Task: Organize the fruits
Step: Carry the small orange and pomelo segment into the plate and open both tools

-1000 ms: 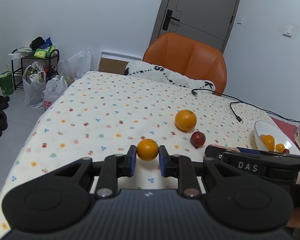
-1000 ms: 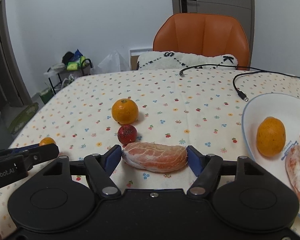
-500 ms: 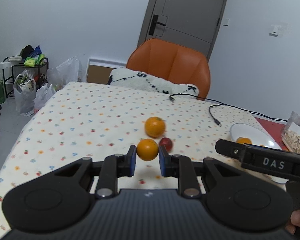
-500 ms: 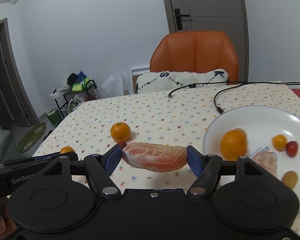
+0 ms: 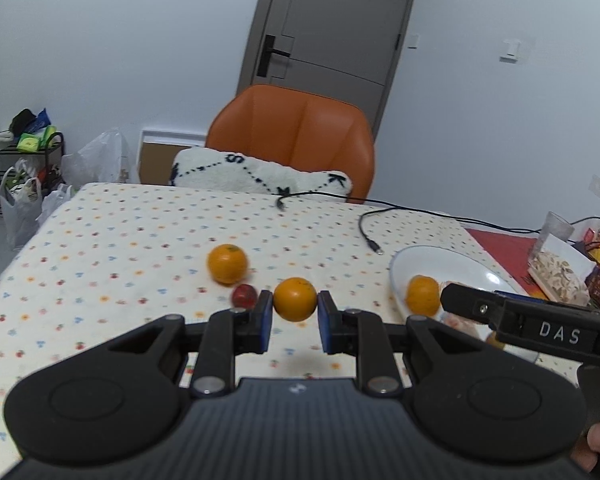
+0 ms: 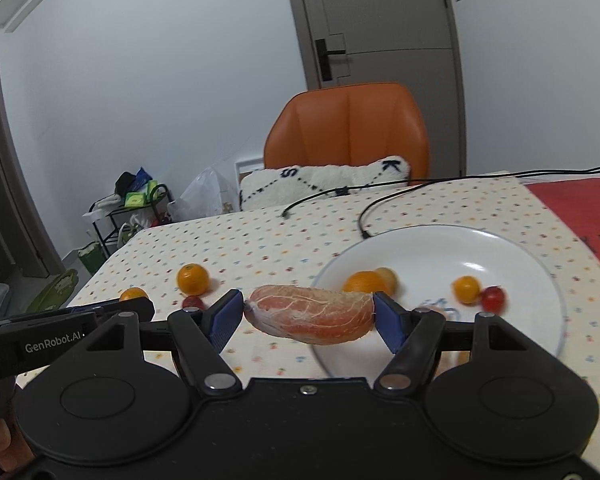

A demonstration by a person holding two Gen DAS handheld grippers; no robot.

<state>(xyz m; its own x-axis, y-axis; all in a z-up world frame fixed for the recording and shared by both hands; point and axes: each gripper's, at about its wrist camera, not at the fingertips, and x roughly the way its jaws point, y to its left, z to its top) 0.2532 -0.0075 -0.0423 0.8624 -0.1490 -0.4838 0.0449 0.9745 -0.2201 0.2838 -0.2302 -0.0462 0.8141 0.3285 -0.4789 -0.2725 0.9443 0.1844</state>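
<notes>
A: Left gripper (image 5: 295, 316)?
B: Squeezing a small orange (image 5: 295, 299), held up off the tablecloth (image 5: 112, 256).

A: Right gripper (image 6: 309, 320)?
B: Pinching a peeled pomelo piece (image 6: 310, 314) by both ends, up over the near left rim of the white plate (image 6: 540, 280).

A: On the plate?
B: An orange (image 6: 364, 282), a tiny yellow-orange fruit (image 6: 465, 289), a little red fruit (image 6: 493, 298) touching it. Bare white room at the back and right of the plate.

A: Left on the cloth?
B: A bigger orange (image 5: 227, 263) and a small red fruit (image 5: 244, 296), close together, well away from the table edges. Open cloth to the left. A black cable (image 5: 370, 236) ending just past the far plate rim.
</notes>
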